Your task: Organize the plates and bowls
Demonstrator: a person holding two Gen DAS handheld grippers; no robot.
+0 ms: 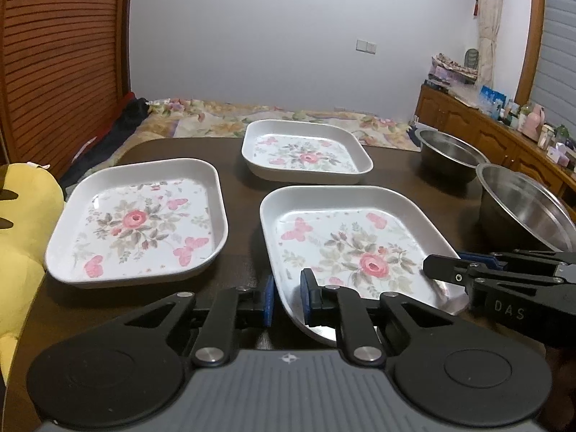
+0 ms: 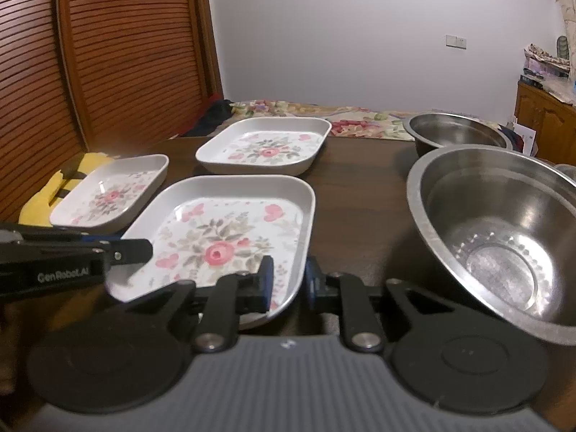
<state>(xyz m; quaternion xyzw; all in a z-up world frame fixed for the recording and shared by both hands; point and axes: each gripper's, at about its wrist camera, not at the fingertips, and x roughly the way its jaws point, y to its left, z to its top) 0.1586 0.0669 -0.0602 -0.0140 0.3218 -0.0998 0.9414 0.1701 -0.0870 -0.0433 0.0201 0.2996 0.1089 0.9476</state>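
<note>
Both hand-held grippers, left point(image 1: 288, 297) and right point(image 2: 288, 280), pinching near floral plate point(image 1: 352, 248) rim at opposite corners. Plate looks light, stiff, glossy; likely slippery.

Both handheld tools look alike. The left gripper point(image 1: 288, 300) has a ribbed grey body with a small diamond logo, two round black discs at its sides, black linkage arms pinned with silver screws, and blue pads point(image 1: 308, 297) on its fingers. The right gripper point(image 2: 288, 280) matches it; white lettering marks each one's side.
</note>
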